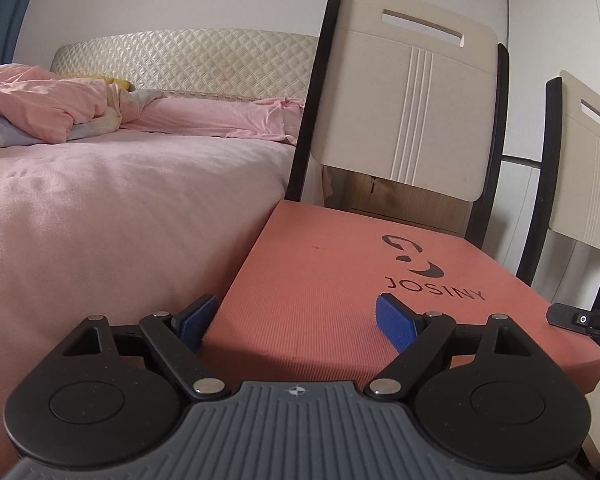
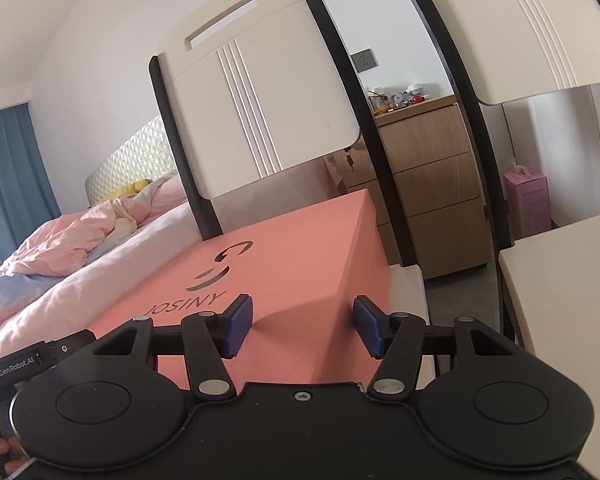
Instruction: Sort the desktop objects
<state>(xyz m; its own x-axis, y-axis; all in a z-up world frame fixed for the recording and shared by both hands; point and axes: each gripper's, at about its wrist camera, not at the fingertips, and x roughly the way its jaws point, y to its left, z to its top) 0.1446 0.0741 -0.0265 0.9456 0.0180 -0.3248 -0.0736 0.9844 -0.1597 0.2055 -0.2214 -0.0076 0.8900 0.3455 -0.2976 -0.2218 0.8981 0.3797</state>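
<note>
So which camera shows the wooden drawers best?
The right wrist view. There the light brown wooden chest of drawers stands behind the chair, showing stacked drawer fronts and small clutter on top. The left wrist view shows only a sliver of brown wood under the cream chair back, too little to identify.

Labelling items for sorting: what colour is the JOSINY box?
Salmon-orange box with black logo; clearest in the left wrist view.
</note>
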